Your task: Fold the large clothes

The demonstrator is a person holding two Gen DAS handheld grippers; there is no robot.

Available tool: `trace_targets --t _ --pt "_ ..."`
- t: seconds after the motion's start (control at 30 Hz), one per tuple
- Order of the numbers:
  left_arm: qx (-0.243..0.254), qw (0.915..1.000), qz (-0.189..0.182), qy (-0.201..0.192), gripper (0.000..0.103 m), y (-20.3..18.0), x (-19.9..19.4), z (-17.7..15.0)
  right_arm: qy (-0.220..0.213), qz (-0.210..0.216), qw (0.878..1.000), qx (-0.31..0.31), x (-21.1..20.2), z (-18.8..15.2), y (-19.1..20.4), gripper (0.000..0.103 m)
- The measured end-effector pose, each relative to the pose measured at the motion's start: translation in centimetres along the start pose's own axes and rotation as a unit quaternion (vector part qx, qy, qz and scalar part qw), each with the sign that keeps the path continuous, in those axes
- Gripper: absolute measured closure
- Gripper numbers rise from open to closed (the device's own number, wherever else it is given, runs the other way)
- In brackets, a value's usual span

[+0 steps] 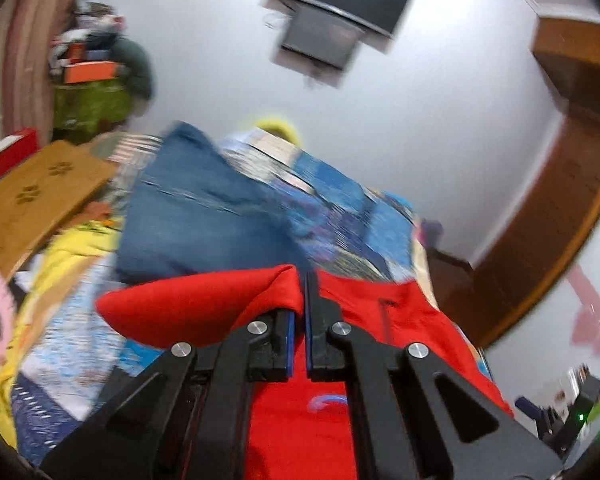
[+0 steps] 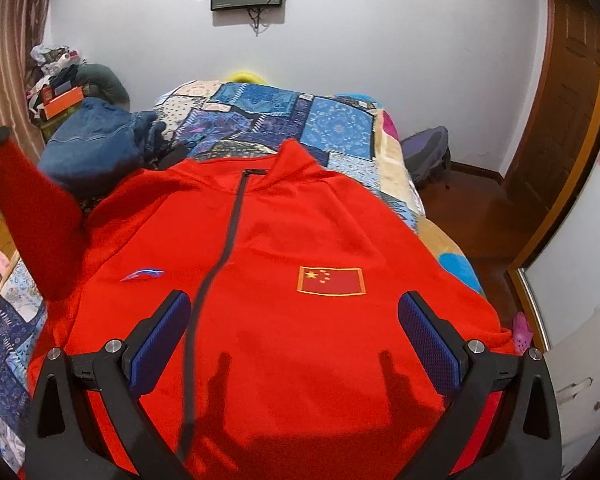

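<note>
Red jacket (image 2: pixel 284 240) lies on the bed (image 2: pixel 332 128); left hand-held gripper (image 1: pixel 304 300) pinches its sleeve (image 1: pixel 196 304), right hand-held gripper (image 2: pixel 294 340) spread wide.

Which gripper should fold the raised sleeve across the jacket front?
Probably left: the left gripper is already shut on the red sleeve. The right gripper hangs open over the jacket front.

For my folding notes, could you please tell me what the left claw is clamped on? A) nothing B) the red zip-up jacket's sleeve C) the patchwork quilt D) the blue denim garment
B: the left claw is shut on red fabric, the raised sleeve of the red zip-up jacket.
</note>
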State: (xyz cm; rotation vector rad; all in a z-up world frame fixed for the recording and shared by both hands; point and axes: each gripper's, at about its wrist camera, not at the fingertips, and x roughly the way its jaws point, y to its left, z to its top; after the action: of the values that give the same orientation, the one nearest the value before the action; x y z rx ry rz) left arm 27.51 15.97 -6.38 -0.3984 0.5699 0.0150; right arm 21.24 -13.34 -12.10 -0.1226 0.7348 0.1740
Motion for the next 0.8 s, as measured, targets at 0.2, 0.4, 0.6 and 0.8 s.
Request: trace_targets --t 0.2,0.4,0.6,0.8 --pt "0.068 0.9934 -0.032 0.086 0.101 -6.6 5.1 -4.1 0.004 -0.007 1.0 0.008 0.0 -0.6 -1.8 0.0" --pt "0.148 0.9696 -0.037 0.191 0.101 -11.3 9.8 -10.0 0.012 -0.015 1.0 0.006 0.2 -1.2 -2.8 0.0" --pt "0.207 0.9416 -0.031 0.264 0.1 -12.4 11.5 -15.8 0.021 -0.019 1.0 0.002 0.5 -1.7 -3.1 0.0" --pt "0.224 0.9391 -0.021 0.259 0.071 -12.1 9.8 -16.5 0.019 -0.023 0.999 -0.012 0.6 -1.5 -2.5 0.0"
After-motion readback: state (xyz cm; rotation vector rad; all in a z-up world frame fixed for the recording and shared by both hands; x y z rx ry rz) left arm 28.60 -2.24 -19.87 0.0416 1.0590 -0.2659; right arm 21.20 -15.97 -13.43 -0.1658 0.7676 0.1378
